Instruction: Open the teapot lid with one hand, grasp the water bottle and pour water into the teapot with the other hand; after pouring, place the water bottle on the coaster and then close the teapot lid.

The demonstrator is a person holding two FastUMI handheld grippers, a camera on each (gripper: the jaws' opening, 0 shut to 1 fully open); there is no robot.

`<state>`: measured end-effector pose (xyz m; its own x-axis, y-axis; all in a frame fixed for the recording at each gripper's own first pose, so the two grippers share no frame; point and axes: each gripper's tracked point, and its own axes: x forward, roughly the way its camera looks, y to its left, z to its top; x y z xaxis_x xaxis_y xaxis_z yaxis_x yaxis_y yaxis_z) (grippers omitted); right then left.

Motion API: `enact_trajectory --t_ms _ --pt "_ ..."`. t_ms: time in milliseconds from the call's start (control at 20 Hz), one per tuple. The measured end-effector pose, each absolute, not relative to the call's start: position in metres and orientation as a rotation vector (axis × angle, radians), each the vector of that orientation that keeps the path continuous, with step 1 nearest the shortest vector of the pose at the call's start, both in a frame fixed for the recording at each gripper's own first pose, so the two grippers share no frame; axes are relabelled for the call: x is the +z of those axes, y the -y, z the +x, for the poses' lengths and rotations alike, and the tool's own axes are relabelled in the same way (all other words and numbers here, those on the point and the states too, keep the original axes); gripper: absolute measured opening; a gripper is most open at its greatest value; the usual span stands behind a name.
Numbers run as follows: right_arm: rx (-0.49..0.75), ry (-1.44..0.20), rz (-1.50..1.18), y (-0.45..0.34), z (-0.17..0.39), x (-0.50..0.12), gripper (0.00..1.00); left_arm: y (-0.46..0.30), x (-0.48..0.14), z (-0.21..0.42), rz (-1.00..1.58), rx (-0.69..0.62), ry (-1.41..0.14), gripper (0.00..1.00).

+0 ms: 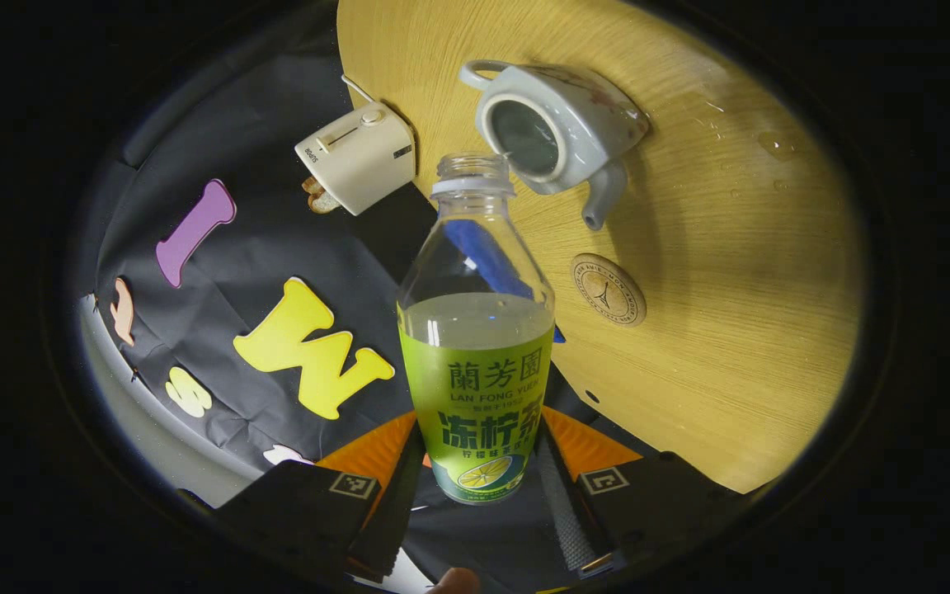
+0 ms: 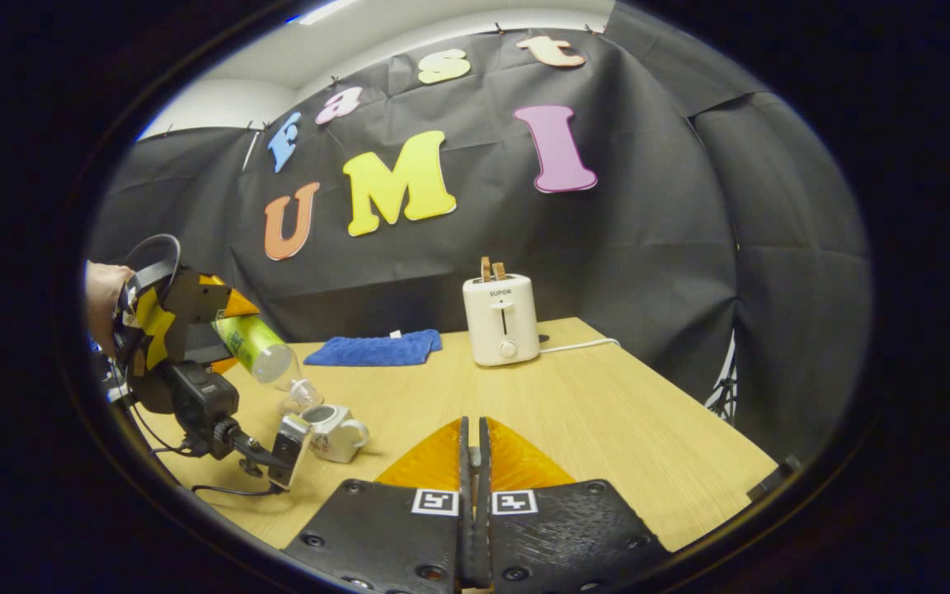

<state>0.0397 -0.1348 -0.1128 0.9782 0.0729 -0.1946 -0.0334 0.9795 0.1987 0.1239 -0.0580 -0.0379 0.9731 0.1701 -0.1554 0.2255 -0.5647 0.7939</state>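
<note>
A clear water bottle [image 1: 475, 346] with a green label, uncapped and about half full, is clamped in my left gripper [image 1: 479, 462]. It is tilted so that its mouth is close to the open top of the white teapot [image 1: 553, 132], which has no lid on it. A round coaster [image 1: 608, 289] lies on the table just beside the teapot's spout. In the right gripper view a hand holds the left gripper [image 2: 223, 330] at the far left, with the bottle [image 2: 261, 351] leaning down over the teapot [image 2: 335, 429]. My right gripper [image 2: 475, 429] hovers over the table with its fingers pressed together.
A white toaster [image 2: 500, 320] with bread in it stands at the back of the wooden table [image 2: 607, 412], its cord trailing right. A blue cloth [image 2: 372, 349] lies to its left. Water drops [image 1: 722, 124] dot the table beyond the teapot.
</note>
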Motion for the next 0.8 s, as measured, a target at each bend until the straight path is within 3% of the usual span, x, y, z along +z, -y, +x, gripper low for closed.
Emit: enact_trajectory --t_ms 450,800 --pt "0.044 -0.193 0.179 0.126 0.034 -0.102 0.00 0.052 -0.054 0.122 1.886 -0.111 -0.217 0.74" --pt "0.044 -0.193 0.178 0.117 0.032 -0.093 0.00 0.033 -0.076 0.098 1.100 -0.172 -0.236 0.75"
